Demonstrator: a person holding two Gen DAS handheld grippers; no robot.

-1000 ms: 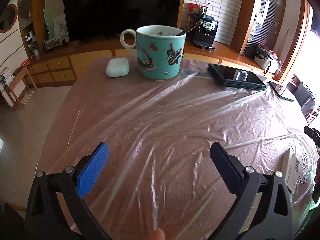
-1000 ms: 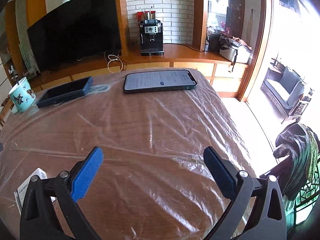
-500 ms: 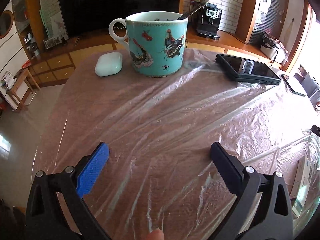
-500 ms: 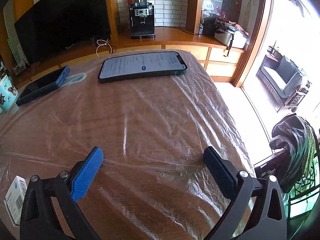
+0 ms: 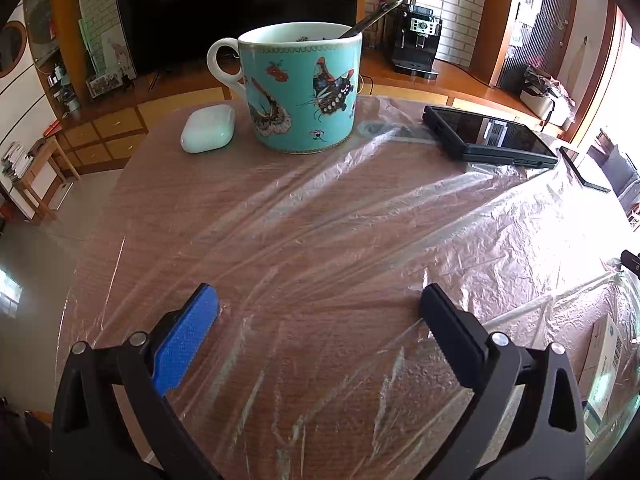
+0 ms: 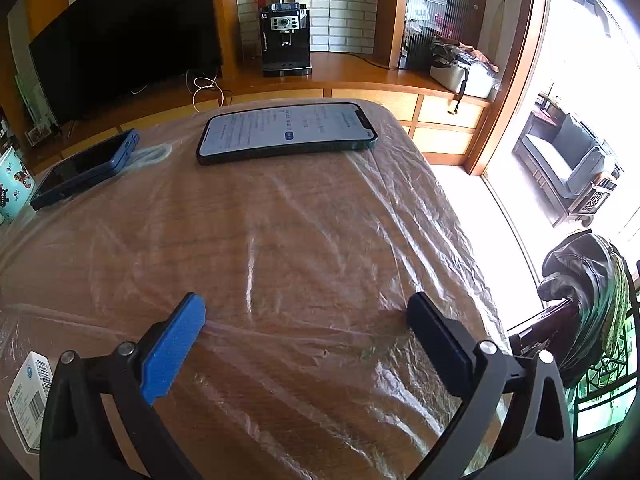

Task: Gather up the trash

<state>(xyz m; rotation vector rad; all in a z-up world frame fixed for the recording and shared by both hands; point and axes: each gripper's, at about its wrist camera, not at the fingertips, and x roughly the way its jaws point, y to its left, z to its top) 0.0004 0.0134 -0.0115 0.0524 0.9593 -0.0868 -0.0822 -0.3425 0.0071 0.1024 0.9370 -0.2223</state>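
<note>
Over the film-covered worktop (image 5: 320, 216), both my left fingers (image 5: 205, 312) and right fingers (image 6: 192, 316) spread, empty; reaching stage, next pinch the clear plastic film (image 6: 320, 240).

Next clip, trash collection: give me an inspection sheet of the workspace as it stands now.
Surface: wooden table under a crinkled clear plastic sheet.
Job's things: small white box with a barcode at the table edge between the grippers; no bin in view.
Clutter: butterfly mug with a spoon in it, white earbud case, dark device, lit phone.
Grippers: left gripper and right gripper both open, empty, low over the sheet.
Cables: white cable on the sideboard.
Surroundings: television, coffee machine, sofa by the window.
</note>
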